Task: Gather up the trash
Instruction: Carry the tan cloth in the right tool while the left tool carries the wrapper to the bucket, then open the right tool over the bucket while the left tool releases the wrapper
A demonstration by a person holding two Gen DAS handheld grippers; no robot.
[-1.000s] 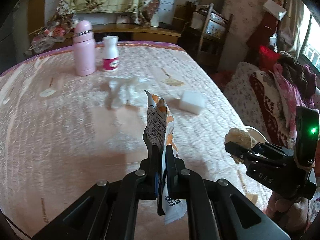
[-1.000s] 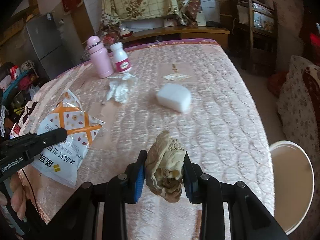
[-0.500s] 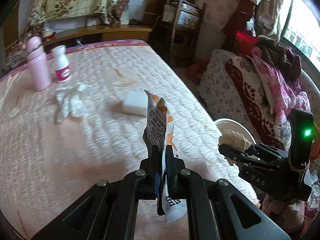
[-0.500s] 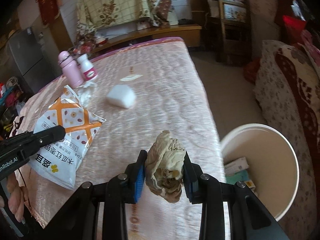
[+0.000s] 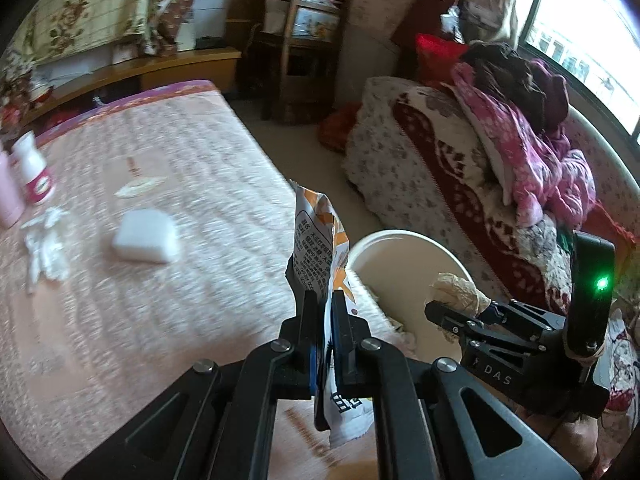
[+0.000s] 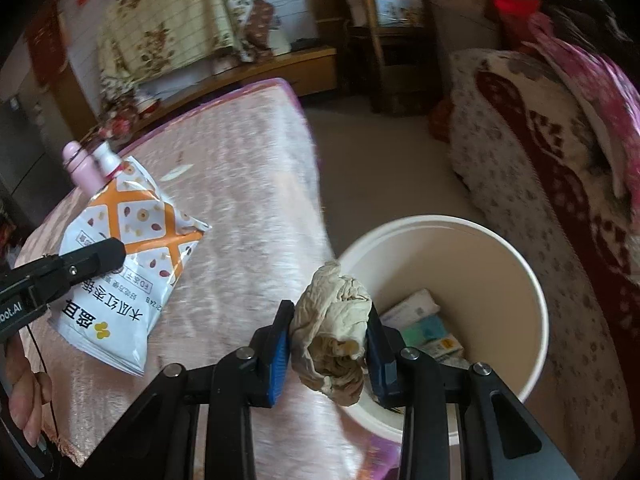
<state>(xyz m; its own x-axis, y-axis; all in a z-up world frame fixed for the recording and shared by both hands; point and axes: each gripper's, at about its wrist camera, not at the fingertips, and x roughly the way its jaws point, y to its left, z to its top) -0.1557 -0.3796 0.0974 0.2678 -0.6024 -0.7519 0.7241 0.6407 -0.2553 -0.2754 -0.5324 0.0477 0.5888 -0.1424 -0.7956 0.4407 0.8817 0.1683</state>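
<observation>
Bin [image 6: 532, 280] on floor just beside surface [image 6: 248, 184] edge, packets [image 6: 424, 324] inside. Right tool [image 6: 328, 336] over bin's near rim, clamped on wad [image 6: 332, 320]. Left tool [image 5: 324, 320] over surface edge, pinching bag [image 6: 128, 256] upright, left of bin. On surface, farther back: block [image 5: 145, 236], tissue [image 5: 44, 236] left of it, two bottles [image 5: 34, 168] behind tissue. Sofa [image 5: 432, 168] right of bin, clothes [image 5: 532, 148] piled on it. Shelf [image 5: 304, 28] behind.

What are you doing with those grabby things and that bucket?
A person is clearing trash off the bed. The left tool is shut on an empty snack bag, and the right tool is clamped on a crumpled paper wad. The white bin beside the bed already holds some packets.
</observation>
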